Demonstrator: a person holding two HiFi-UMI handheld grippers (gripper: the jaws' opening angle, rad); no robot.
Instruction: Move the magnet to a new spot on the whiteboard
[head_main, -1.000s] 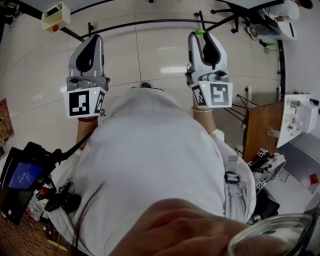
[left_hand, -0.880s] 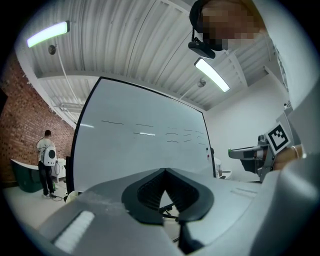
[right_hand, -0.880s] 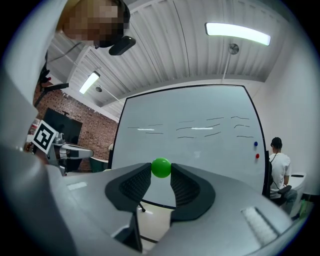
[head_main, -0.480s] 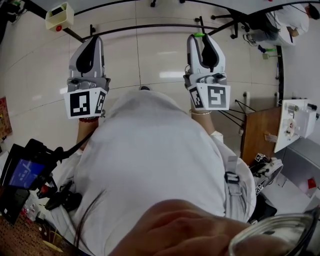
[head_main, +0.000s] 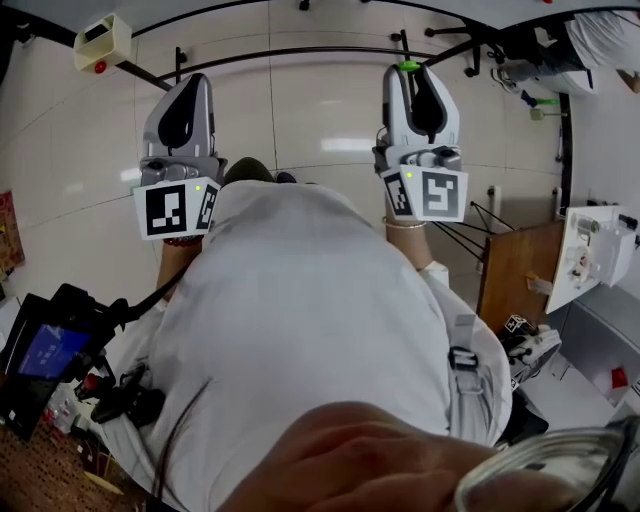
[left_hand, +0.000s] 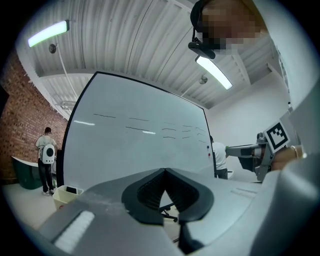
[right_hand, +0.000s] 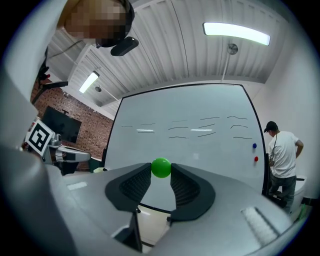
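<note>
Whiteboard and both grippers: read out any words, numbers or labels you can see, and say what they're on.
No readable text anywhere.
Whiteboard: faint dark strokes, too blurred to read.
Left marker cube and right marker cube: black-and-white square patterns, no letters.
Blue screen: too small to read.

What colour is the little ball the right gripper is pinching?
Green. The magnet shows best in the right gripper view, pinched between the jaws.

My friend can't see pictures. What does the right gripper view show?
The right gripper pinches a small round green magnet between its dark jaws. Behind it stands a large white whiteboard, with a blue magnet and a red magnet near its right edge.
</note>
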